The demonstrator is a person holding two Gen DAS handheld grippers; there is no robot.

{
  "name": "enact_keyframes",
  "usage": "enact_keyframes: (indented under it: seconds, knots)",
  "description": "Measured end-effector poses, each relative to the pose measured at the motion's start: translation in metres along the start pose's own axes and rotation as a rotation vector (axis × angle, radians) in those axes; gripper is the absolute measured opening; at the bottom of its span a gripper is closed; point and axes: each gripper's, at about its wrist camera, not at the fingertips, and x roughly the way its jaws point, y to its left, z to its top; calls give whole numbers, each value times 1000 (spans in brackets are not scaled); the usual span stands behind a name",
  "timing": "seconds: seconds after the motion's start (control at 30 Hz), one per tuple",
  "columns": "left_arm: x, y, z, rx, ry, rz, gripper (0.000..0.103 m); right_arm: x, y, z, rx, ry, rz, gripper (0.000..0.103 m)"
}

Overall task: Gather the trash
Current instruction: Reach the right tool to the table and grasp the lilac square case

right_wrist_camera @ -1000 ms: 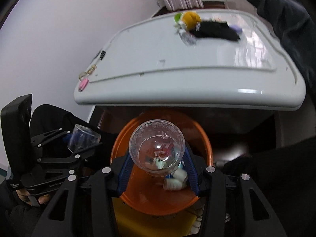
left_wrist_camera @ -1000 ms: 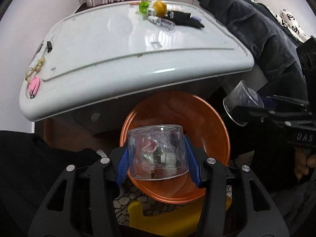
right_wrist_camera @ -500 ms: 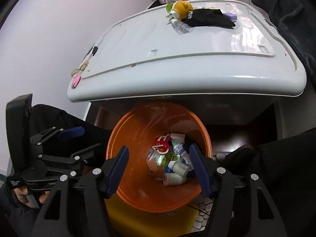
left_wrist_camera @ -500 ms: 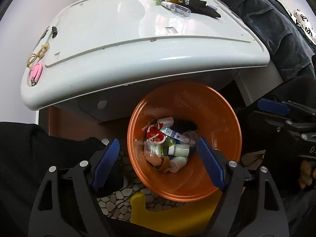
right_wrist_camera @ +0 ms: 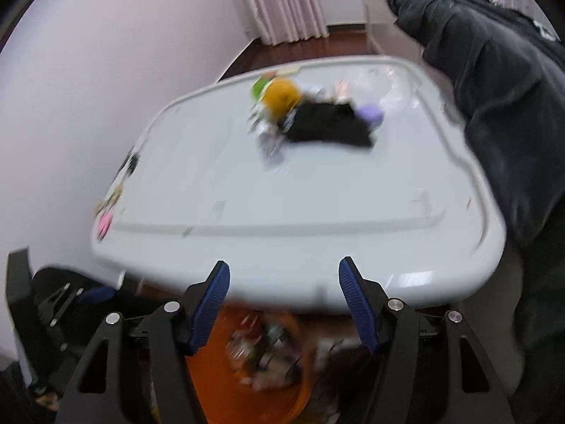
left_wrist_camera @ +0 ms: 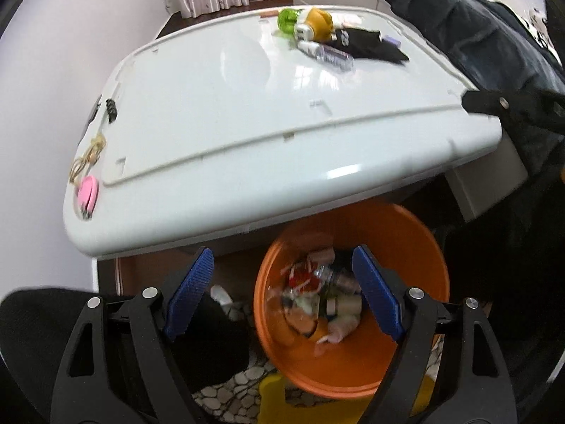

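We see the left tongs (left_wrist_camera: 282, 293) spread wide, nothing between the blue pads, hanging over the orange bin (left_wrist_camera: 416, 233) below the white desk (left_wrist_camera: 229, 113). The bin holds mixed trash (left_wrist_camera: 325, 300): small bottles, a red-and-white wrapper. Right tongs (right_wrist_camera: 284, 300) also apart and empty, aimed at the desk's front edge; that view is blurred. At the desk's far end lie a black cloth (left_wrist_camera: 367, 44), a clear bottle (left_wrist_camera: 328, 54) and a yellow item (left_wrist_camera: 319, 23).
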Motion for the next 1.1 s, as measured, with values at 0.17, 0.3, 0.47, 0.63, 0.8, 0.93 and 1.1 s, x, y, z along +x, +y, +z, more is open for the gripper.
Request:
enact_keyframes:
  seconds: [0.17, 0.3, 0.47, 0.63, 0.8, 0.93, 1.1]
  knots:
    - [10, 0, 33, -31, -28, 24, 79, 20, -30, 52, 52, -15, -51, 63]
    - [19, 1, 61, -31, -49, 45, 79, 28, -33, 76, 71, -56, -41, 66]
    - [32, 11, 95, -46, -59, 56, 79, 41, -32, 92, 48, -103, -85, 68]
    - [45, 21, 117, -83, -70, 61, 79, 69, -63, 116, 87, -58, -152, 68]
    - [53, 28, 121, -138, -51, 26, 79, 105, -76, 143, 21, -5, -178, 54]
    - [54, 25, 121, -121, -49, 22, 79, 129, -78, 153, -72, 35, -196, 46]
    - [60, 18, 126, -118, -41, 19, 79, 142, -75, 154, -159, 34, -221, 33]
